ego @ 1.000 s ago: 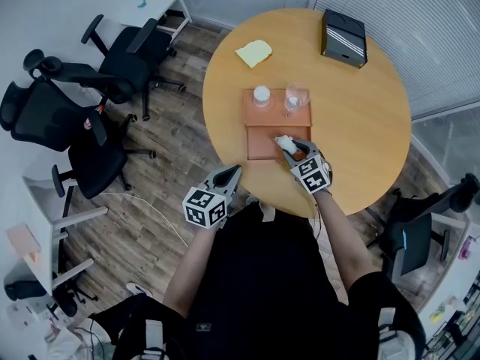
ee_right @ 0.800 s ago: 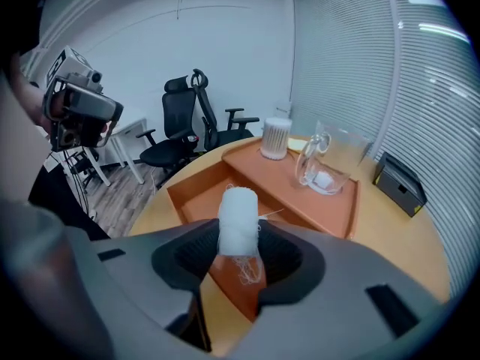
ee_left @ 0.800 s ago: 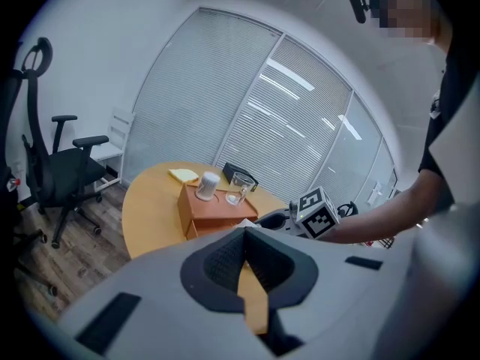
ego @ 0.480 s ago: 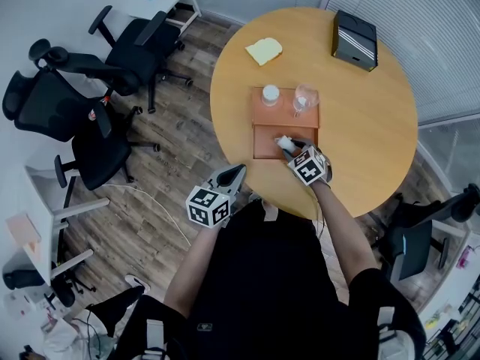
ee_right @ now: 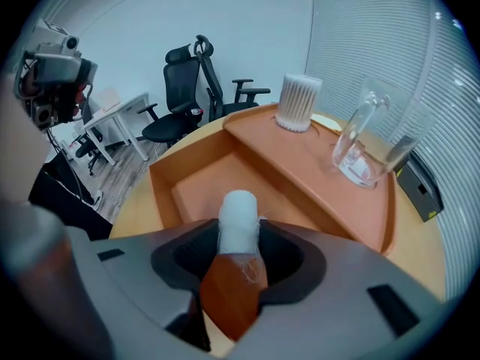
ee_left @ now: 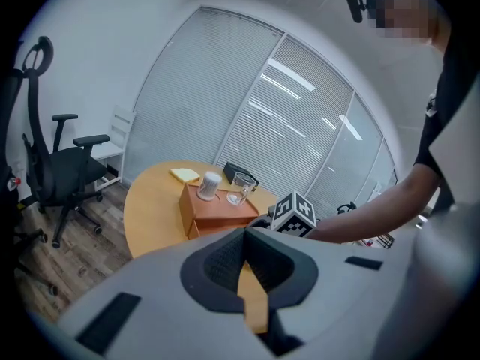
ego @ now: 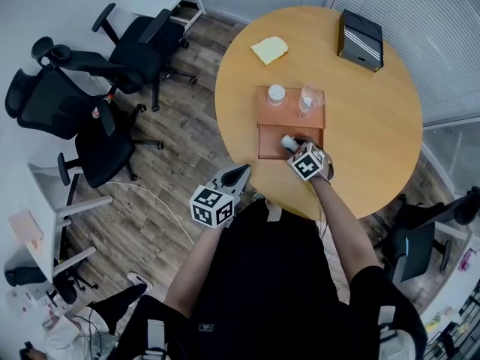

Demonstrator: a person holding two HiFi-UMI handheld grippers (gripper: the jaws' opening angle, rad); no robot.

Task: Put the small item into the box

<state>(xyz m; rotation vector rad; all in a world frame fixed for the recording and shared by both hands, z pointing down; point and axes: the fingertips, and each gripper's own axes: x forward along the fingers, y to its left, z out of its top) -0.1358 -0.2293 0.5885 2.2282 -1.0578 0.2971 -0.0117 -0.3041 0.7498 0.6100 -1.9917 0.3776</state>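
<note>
**Right gripper** [ee_right: 238, 236]: jaws clamped on the small item [ee_right: 238, 214], a white roll standing on end between the pads. Its lower end is hidden by the jaws, and its material cannot be made out.

**Small item, location:** over the open lower compartment of the box [ee_right: 196, 180]. Whether it touches the floor there is unclear, though it looks to be just above it.

**Box:** orange and two-level, on the round wooden table [ego: 375, 126]. In the head view the gripper's marker cube covers its near right corner.

**Upper shelf of box:** a white ribbed jar [ee_right: 298, 102] to the left and a clear glass mug [ee_right: 367, 137] to the right, standing apart.

**Left gripper** [ee_left: 244, 246]: jaws together with nothing between them, held off the table's near edge.

**Elsewhere on table:** a yellow pad [ego: 269, 49] and a black case [ego: 360, 30] on the far side, the latter cut off in the right gripper view.

**Floor:** black office chairs [ego: 82, 126] to the left.
</note>
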